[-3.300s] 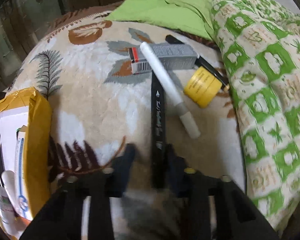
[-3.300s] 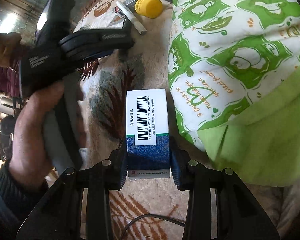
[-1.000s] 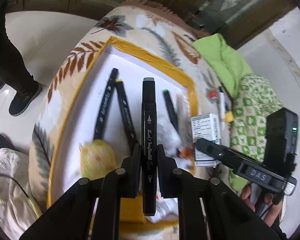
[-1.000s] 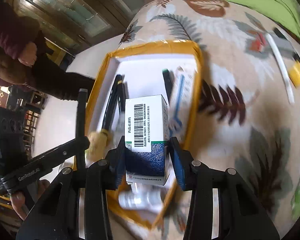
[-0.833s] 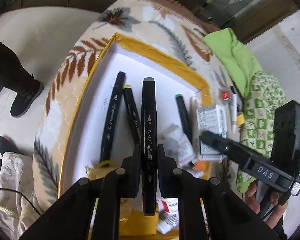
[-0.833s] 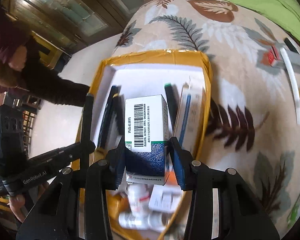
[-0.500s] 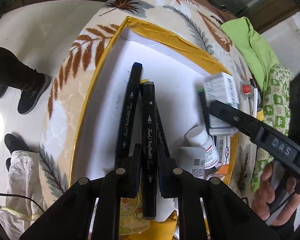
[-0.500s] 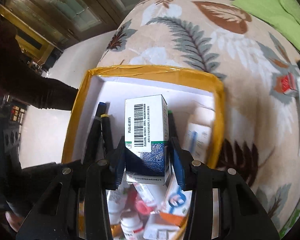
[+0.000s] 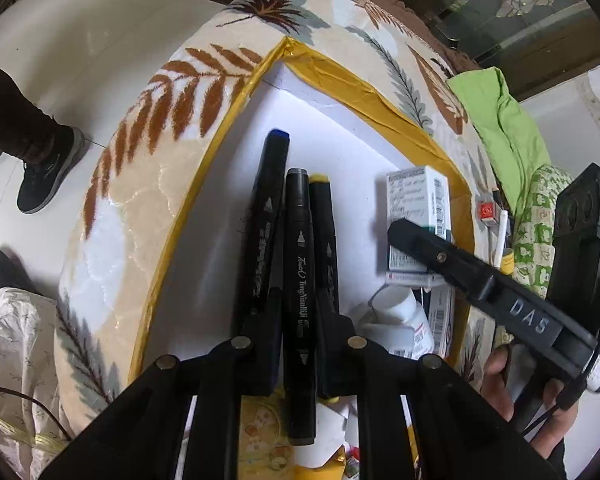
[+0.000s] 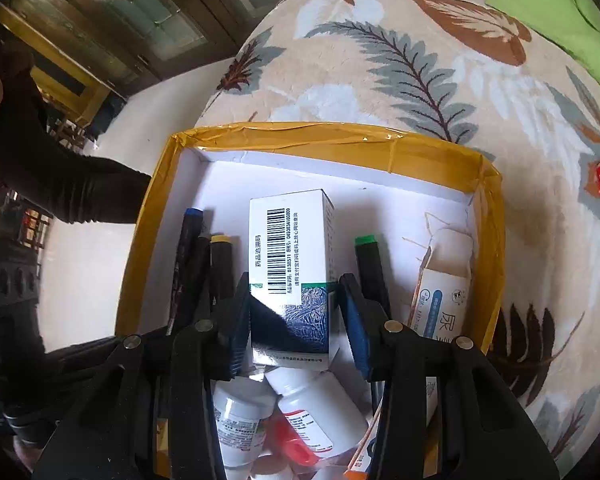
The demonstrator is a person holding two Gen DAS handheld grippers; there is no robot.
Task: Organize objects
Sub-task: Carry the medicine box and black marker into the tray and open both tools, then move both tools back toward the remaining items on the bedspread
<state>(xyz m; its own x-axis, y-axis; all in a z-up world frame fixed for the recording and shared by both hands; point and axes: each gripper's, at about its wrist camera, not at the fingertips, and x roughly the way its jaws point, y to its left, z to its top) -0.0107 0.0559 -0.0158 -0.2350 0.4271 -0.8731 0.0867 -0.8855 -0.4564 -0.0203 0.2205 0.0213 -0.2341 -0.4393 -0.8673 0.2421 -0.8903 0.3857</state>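
Marker (image 9: 300, 280) clamped, medicine box (image 10: 290, 276) gripped, bottle labels perhaps unreadable.

We can't see the held marker (image 9: 300, 292) mid-barrel behind the pads, the bottles (image 10: 312, 412) run off the right-wrist view's bottom edge, and print on the medicine box (image 10: 290, 276) is too small to read.

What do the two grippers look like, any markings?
Both are matte black plastic. The left gripper has silver rivets on its arms. The right gripper has blue pads inside its jaws, "DAS" in pale letters along one arm, and a boxy black body with a green light.
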